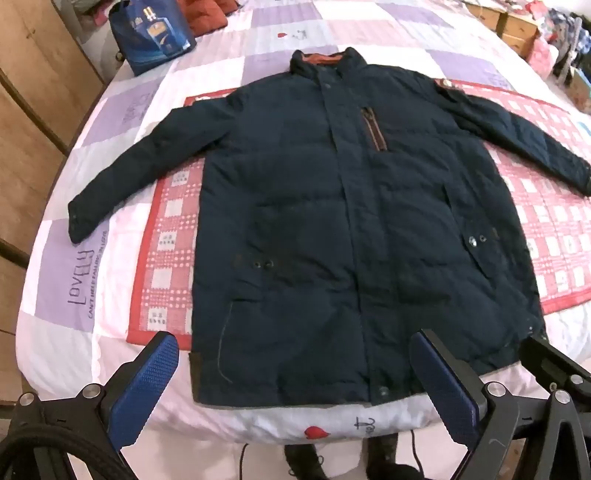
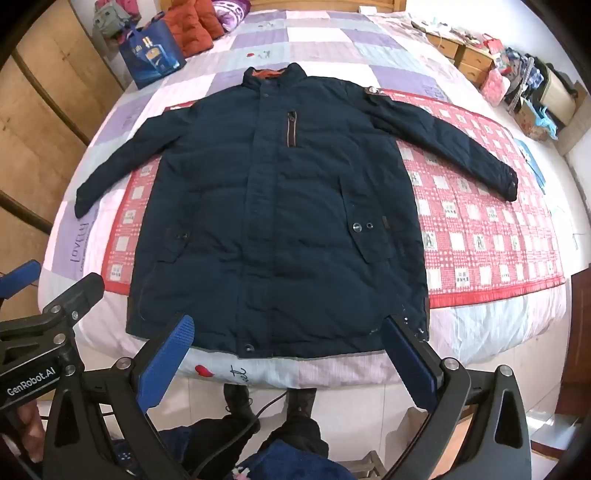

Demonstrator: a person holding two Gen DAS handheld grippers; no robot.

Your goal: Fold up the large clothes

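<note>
A dark navy padded jacket (image 1: 332, 221) lies flat and face up on the bed, zipped, collar far, hem near, both sleeves spread out to the sides. It also shows in the right wrist view (image 2: 280, 206). My left gripper (image 1: 295, 350) is open and empty, held above the jacket's hem at the bed's near edge. My right gripper (image 2: 288, 332) is open and empty, also above the hem. The left gripper's body shows at the left of the right wrist view (image 2: 55, 317).
A red checked mat (image 2: 480, 229) lies under the jacket on a purple and pink patchwork quilt (image 2: 332, 48). A blue bag (image 2: 151, 55) and orange clothes (image 2: 192, 26) sit far left. Wooden wardrobe (image 1: 33, 92) stands left; cluttered boxes (image 2: 532, 96) right. The person's legs (image 2: 273, 424) stand below.
</note>
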